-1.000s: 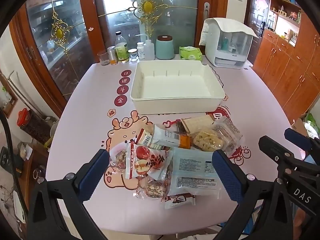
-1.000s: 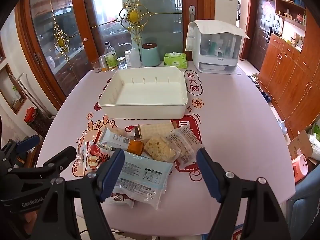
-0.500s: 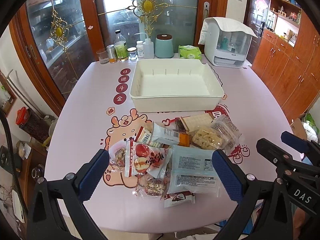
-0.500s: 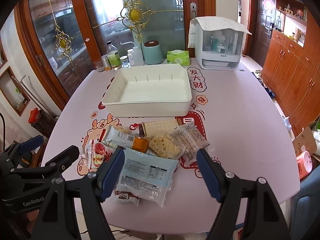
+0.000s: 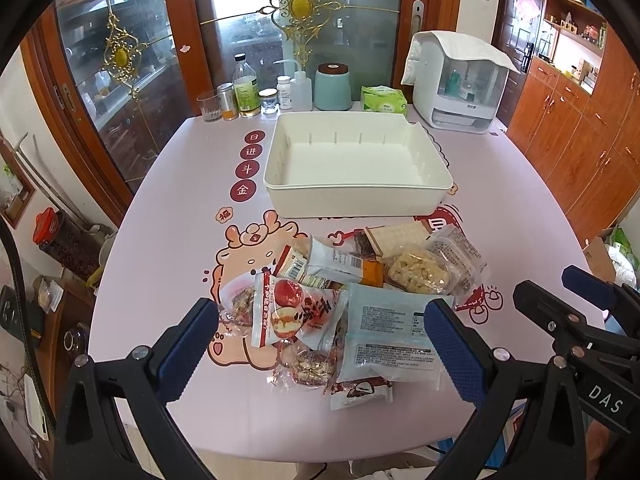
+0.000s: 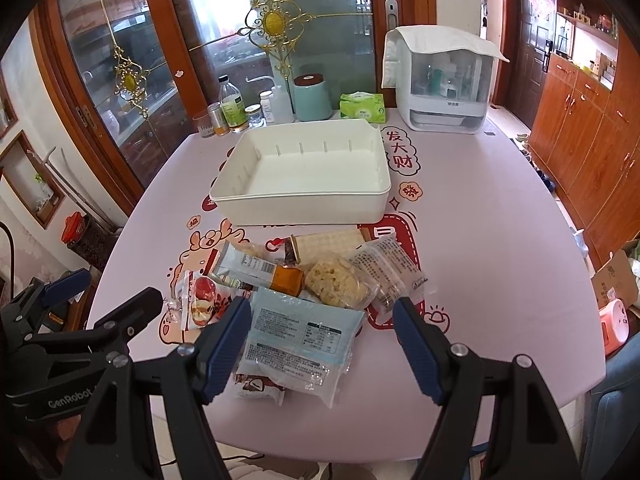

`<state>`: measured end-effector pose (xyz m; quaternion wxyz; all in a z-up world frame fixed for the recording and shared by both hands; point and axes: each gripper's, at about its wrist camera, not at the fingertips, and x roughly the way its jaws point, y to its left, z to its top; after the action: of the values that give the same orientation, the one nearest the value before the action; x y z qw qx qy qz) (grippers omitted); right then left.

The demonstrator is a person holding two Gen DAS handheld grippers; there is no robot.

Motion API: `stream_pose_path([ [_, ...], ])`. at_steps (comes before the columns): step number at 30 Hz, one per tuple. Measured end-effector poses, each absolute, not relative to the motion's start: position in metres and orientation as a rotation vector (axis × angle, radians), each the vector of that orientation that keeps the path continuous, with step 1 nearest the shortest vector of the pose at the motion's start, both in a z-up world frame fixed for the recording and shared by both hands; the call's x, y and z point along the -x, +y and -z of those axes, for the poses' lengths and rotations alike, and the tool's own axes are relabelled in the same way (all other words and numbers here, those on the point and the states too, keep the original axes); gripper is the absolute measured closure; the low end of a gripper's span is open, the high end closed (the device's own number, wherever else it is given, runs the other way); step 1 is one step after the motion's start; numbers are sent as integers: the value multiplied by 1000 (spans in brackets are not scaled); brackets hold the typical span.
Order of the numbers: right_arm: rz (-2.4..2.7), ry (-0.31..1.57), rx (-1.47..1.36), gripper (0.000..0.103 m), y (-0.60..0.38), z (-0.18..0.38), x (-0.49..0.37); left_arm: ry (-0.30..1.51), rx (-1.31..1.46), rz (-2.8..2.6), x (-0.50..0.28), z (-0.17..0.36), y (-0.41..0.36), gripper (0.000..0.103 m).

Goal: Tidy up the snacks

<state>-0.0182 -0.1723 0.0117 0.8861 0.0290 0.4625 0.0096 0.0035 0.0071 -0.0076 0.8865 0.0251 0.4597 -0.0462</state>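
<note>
A heap of wrapped snacks lies near the front of the pink table. It holds a pale blue packet (image 5: 390, 334) (image 6: 300, 340), a red-and-white packet (image 5: 290, 312) (image 6: 202, 306), a clear bag of yellow crisp cake (image 5: 418, 274) (image 6: 338, 282) and a waffle-patterned packet (image 5: 402, 236) (image 6: 330, 242). Behind the heap stands an empty white tray (image 5: 356, 200) (image 6: 300, 208). My left gripper (image 5: 320, 344) hovers open above the near side of the heap, holding nothing. My right gripper (image 6: 322, 344) hovers open beside it, over the blue packet.
Along the table's far edge stand bottles and jars (image 5: 246, 94), a teal canister (image 5: 333, 86), a green tissue pack (image 5: 383, 100) and a white covered appliance (image 5: 460, 84). Wooden cabinets (image 5: 580, 128) line the right wall. A glass door (image 5: 120, 80) is at the left.
Both grippers have drawn back a little from the table, so the tray and snacks look slightly farther away. Nothing on the table has moved.
</note>
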Motion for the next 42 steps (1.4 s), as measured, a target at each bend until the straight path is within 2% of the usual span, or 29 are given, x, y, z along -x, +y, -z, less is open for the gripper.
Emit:
stream_pose_path([
  [24,-37,957,-69,28,-169,-12,19,953,-58,106,-7,11,7,1],
  [42,-30,979,-62,29,-181,-1,3,1003,-35,53,-35,30,42,1],
])
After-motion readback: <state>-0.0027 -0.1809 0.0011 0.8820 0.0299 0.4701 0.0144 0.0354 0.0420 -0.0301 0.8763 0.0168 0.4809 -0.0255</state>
